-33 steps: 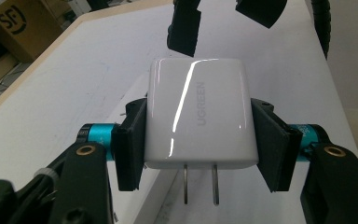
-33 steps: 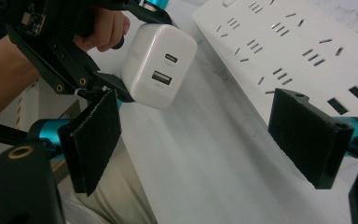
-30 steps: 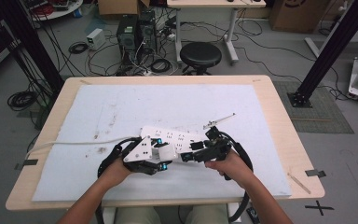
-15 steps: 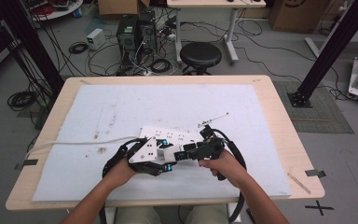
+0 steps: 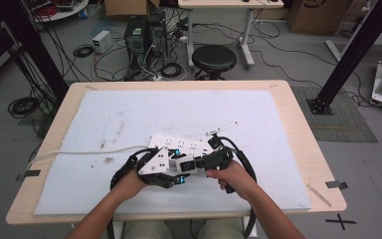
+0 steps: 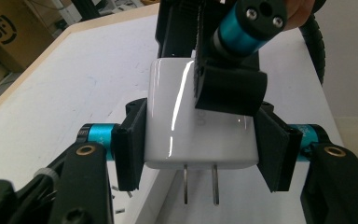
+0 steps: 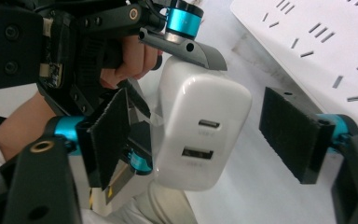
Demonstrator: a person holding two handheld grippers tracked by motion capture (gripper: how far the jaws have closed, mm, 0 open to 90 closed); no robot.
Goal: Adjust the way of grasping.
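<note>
Our left gripper has its jaws clamped on the two flat sides of a white charger, whose two metal prongs point down toward the camera in the left gripper view. In the right gripper view that same charger sits between the jaws of our right gripper, its face with two ports turned to us. These jaws stand apart and have just been closing: the left pad lies close against the charger's side, though we cannot tell if it touches, and the right pad is clear of it with a gap between.

In the high view the two grippers meet nose to nose, the left and the right, with the charger held just above the near part of the counter. Our left hand and right hand grip the handles, and black cables loop from both.

Just beyond the jaws lies a white power strip flat on the pale mat, its slotted sockets showing in the right gripper view. Its white cord runs off to the counter's left edge. A thin white stick lies near the strip's far right end.
</note>
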